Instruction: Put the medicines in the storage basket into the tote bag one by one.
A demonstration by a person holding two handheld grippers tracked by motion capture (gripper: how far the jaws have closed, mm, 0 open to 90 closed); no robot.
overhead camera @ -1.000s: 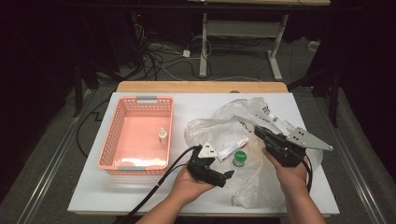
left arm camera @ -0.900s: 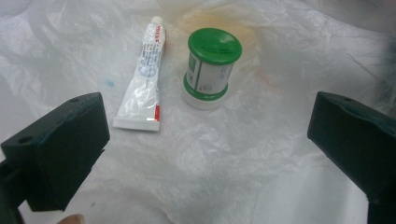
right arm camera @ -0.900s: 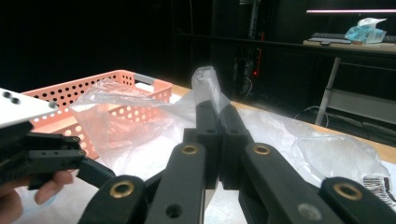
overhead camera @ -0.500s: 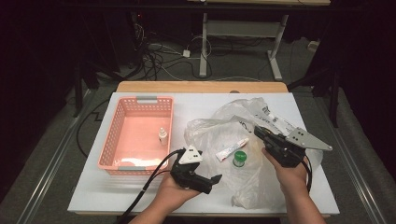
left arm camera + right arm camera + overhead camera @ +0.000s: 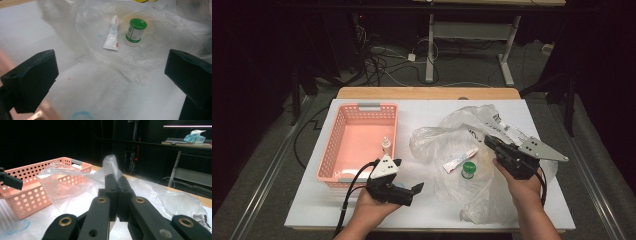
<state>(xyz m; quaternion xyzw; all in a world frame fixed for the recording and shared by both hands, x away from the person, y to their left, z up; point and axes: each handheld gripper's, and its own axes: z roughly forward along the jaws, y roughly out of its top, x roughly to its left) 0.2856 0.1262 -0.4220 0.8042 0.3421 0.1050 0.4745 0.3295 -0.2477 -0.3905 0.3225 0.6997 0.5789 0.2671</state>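
We've pulled the left gripper (image 5: 404, 186) back left, jaws open and empty, right gripper (image 5: 493, 144) clamping the plastic bag (image 5: 462, 132); tube (image 5: 459, 160) and jar (image 5: 469, 169) left to unpack.

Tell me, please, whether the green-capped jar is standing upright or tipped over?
Upright: the jar stands on its base on the plastic bag, green cap on top, beside the lying tube.

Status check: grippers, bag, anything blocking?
Left gripper open, empty. Right gripper shut on plastic bag. Tube and green-lidded jar inside bag, path unobstructed.

Black hand-held gripper (image 5: 414, 190) with grey triangular plate, black cable.
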